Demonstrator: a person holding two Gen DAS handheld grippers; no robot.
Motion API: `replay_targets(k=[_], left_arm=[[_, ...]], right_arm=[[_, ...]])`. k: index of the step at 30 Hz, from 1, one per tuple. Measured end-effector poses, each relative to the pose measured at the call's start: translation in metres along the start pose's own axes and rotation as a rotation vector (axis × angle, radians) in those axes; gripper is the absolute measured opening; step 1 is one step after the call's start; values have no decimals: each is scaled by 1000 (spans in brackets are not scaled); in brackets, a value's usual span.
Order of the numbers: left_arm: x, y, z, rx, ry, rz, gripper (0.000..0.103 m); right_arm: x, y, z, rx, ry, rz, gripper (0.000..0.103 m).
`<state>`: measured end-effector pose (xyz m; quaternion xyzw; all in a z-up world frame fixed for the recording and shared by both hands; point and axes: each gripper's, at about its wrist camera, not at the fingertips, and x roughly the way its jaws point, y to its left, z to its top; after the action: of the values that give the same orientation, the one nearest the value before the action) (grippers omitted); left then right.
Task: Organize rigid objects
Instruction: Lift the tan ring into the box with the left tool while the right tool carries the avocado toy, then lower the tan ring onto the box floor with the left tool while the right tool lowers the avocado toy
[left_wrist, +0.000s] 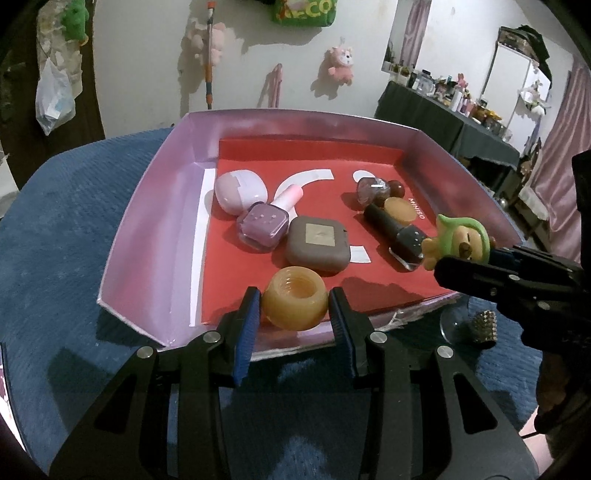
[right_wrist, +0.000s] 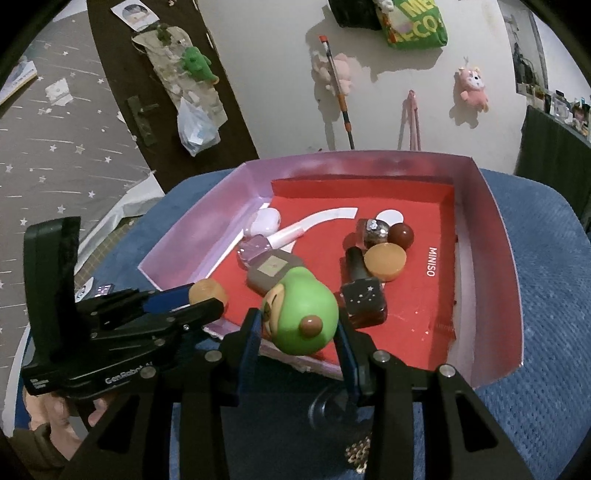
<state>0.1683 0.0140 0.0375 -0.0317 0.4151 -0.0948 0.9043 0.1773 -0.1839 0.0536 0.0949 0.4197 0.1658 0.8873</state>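
Observation:
A pink box (left_wrist: 155, 206) with a red floor sits on a blue cushion. My left gripper (left_wrist: 293, 306) is shut on an amber open jar (left_wrist: 295, 301) at the box's near edge; the jar also shows in the right wrist view (right_wrist: 207, 291). My right gripper (right_wrist: 299, 325) is shut on a green-hooded figurine (right_wrist: 299, 317), held over the box's near right edge; the figurine also shows in the left wrist view (left_wrist: 461, 242). Inside the box lie a brown square case (left_wrist: 317, 245), a lilac egg-shaped case (left_wrist: 240, 194), a purple nail polish bottle (left_wrist: 264, 223) and a dark nail polish bottle (left_wrist: 399, 232).
An amber lid (right_wrist: 384, 262), a brown ball (right_wrist: 400, 234) and a faceted bottle (right_wrist: 373, 230) lie at the box's back right. A glass piece and a studded object (left_wrist: 484, 328) sit on the cushion right of the box. The pink box walls (right_wrist: 491, 258) stand upright around the floor.

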Motion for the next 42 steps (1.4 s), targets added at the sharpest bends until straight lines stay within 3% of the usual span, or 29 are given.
replay_targets(k=[11,19,26,39,42], left_arm=[[22,4,8,-12,38,-8,36],[30,4,12,-9,41,16,36],[35,7,16,-16,41,24,36],[39,8,20,-19,42,40,36],[40,7,19,-12,42,48,36]], right_arm=[[27,-7,3,-1,60,-18,42],[34,-2,7,-38,46,-41,42],[48,6,2,-60,111,34,42],[53,-20,9,-8,69,-129,42],[53,-25,10,4,66,-133,42]])
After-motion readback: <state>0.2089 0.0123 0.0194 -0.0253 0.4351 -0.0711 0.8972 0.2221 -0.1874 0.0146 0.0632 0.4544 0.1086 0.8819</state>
